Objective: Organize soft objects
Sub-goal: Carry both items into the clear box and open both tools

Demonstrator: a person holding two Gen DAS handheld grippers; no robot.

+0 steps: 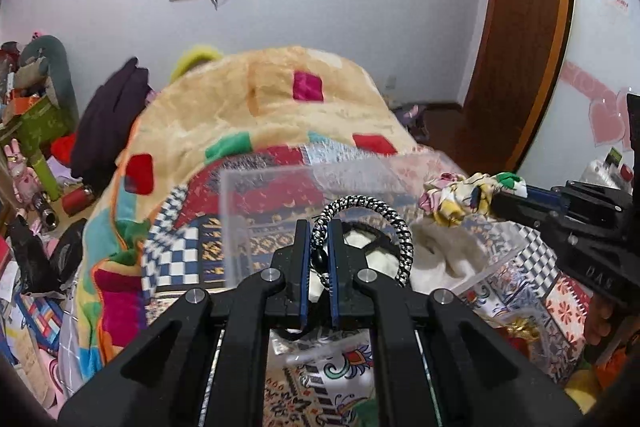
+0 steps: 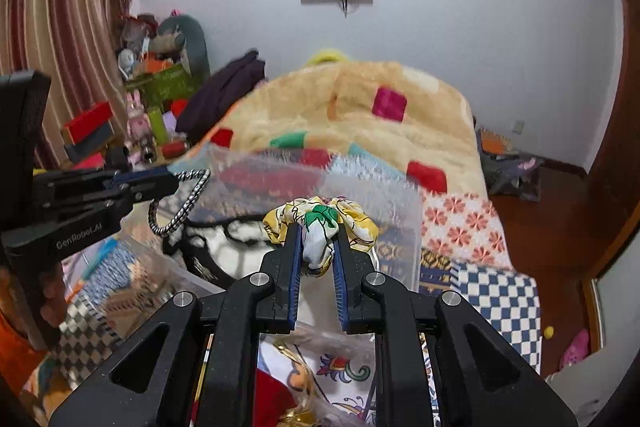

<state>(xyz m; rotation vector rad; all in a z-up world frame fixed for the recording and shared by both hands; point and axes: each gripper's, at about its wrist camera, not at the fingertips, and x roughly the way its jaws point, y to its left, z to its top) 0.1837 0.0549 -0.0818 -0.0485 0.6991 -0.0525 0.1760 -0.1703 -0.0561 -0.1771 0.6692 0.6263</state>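
My left gripper (image 1: 319,227) is shut on a black-and-white braided hair band (image 1: 384,215), held above a clear plastic box (image 1: 240,195) on the bed. It also shows at the left of the right wrist view (image 2: 172,183), with the band (image 2: 184,203) hanging down. My right gripper (image 2: 317,231) is shut on a floral yellow-white scrunchie (image 2: 320,215) over the same box (image 2: 384,195). The scrunchie (image 1: 468,195) and right gripper (image 1: 500,197) show at the right of the left wrist view. A white and black fluffy item (image 1: 440,251) lies in the box.
A folded beige blanket with coloured squares (image 1: 260,107) lies behind the box on a patterned bedspread (image 2: 472,227). A cluttered shelf with toys and boxes (image 2: 152,95) stands at left. A wooden door (image 1: 520,47) is at right. A dark garment (image 1: 108,115) lies by the blanket.
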